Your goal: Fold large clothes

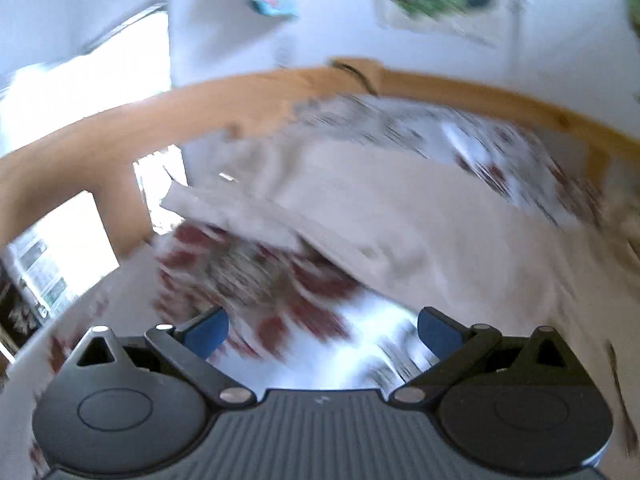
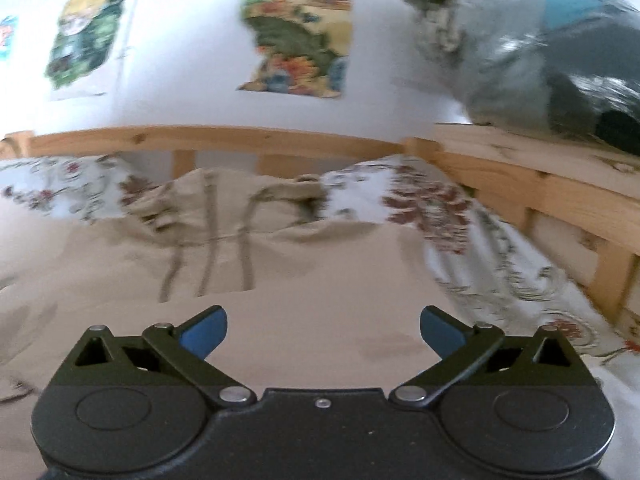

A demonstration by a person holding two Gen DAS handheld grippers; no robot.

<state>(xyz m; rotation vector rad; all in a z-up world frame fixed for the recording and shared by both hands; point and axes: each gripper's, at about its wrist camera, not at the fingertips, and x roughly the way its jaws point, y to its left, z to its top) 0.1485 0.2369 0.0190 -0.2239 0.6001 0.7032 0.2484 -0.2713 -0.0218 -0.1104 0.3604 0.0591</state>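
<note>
white walls hung with colourful posters (image 2: 298, 28) back a pine-framed bed (image 2: 540, 188), its floral sheet (image 2: 472, 232) printed with red blooms and grey scrolls. on it lies a soft beige garment (image 2: 280, 280), smooth near the front, rumpled with cords toward the far rail. the right gripper (image 2: 323, 330) hangs just over its flat part, blue pads spread wide, nothing between them. the left gripper (image 1: 322, 330), equally wide and empty, hovers above the sheet beside the garment's folded edge; that view is blurred.
</note>
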